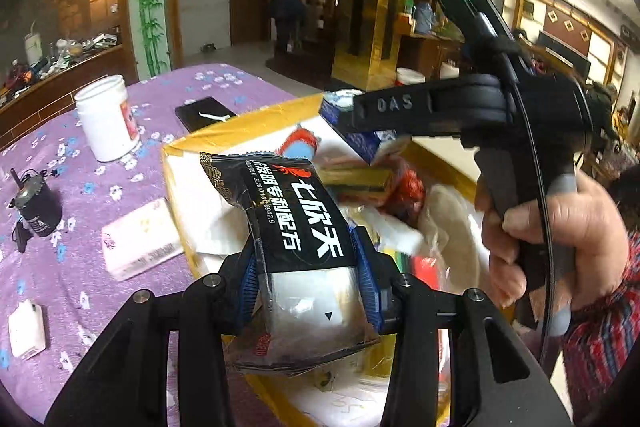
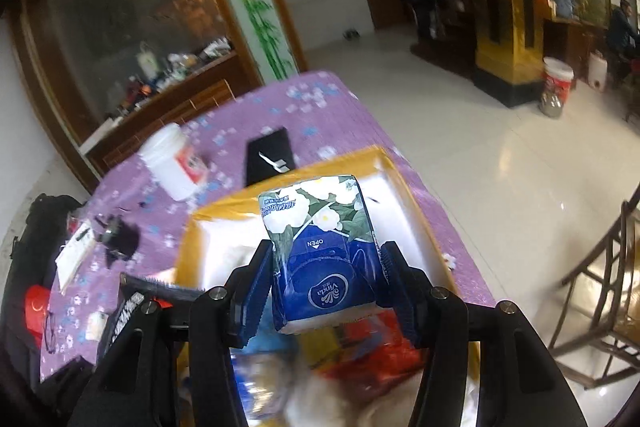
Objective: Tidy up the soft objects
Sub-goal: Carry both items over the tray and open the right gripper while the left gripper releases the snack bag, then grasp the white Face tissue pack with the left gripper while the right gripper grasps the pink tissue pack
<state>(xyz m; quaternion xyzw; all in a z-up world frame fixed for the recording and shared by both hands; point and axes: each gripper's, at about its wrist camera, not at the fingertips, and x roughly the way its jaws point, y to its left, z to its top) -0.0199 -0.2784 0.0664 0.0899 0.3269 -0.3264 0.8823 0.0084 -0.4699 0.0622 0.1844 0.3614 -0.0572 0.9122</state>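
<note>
Tablecloth (image 1: 72,267): purple, small white and blue flowers. Box (image 1: 176,151): yellow rim, white inside. Black packet (image 1: 296,223): white lettering, red mark, clear lower part showing white. Tissue pack (image 2: 320,251): blue lower half with white oval logo, white flowers and green leaves above. Jar (image 1: 106,119): white, red label. Gripper pads (image 2: 256,291): blue, ribbed. Sleeve (image 1: 600,339): red plaid with blue.

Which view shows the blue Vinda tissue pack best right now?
The right wrist view: the Vinda tissue pack fills the centre, gripped by the right hand-held gripper. The left wrist view catches only a corner behind that gripper.
</note>
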